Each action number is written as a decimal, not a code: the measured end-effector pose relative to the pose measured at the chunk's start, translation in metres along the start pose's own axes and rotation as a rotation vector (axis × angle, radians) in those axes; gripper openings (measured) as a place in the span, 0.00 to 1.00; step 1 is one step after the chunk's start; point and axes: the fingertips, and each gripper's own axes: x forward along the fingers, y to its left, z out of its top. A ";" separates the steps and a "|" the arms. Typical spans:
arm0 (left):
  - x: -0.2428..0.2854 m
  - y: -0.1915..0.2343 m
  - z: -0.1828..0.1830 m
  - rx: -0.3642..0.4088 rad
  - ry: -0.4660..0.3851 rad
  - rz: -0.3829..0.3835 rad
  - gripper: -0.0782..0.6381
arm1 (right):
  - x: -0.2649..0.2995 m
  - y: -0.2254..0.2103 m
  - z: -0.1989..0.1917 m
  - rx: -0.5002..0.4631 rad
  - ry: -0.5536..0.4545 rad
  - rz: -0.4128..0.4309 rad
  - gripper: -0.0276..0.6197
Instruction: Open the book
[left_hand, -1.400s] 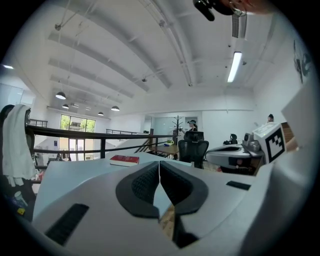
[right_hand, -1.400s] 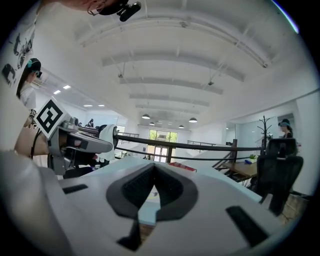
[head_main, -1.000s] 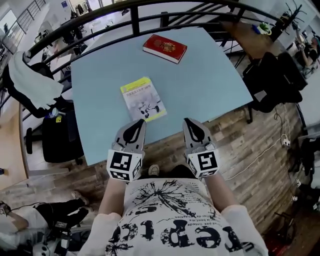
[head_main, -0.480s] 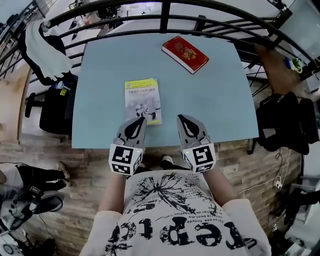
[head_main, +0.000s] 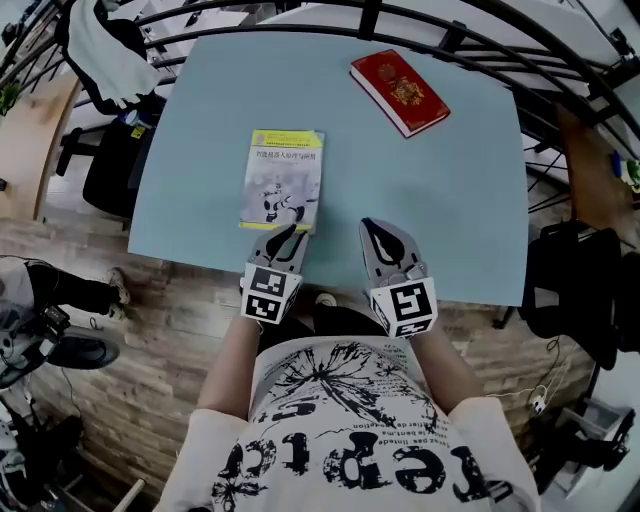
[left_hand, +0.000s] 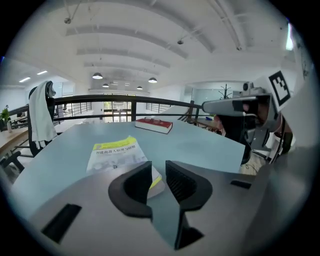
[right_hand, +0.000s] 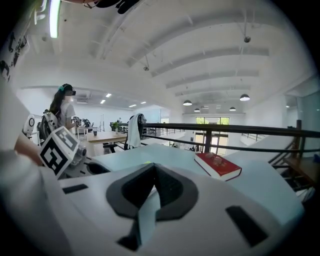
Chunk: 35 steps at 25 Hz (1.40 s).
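The fingers (head_main: 284, 244) of my left gripper (head_main: 291, 232), in the head view, reach the near edge of the yellow book (head_main: 283, 178) on the tabletop (head_main: 440, 200). In the left gripper view they are opening, with the book's corner between them untouched. In the right gripper view, the right gripper (right_hand: 152, 169) is closed and empty. My worry is that a bite on the whole book instead of the cover would shove or lift it.

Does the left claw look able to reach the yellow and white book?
Probably yes: the left claw sits at the near corner of the thin yellow and white paperback, jaws opening, that corner between them, nothing blocking.
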 end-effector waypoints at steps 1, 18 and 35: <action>0.007 -0.002 -0.006 0.009 0.020 0.003 0.24 | 0.001 -0.003 -0.005 0.010 0.007 0.004 0.06; 0.061 0.006 -0.043 0.104 0.143 0.087 0.16 | 0.008 -0.030 -0.032 0.060 0.043 -0.020 0.06; -0.021 0.065 0.028 0.025 -0.036 0.015 0.14 | 0.037 0.032 0.022 0.051 0.011 -0.061 0.06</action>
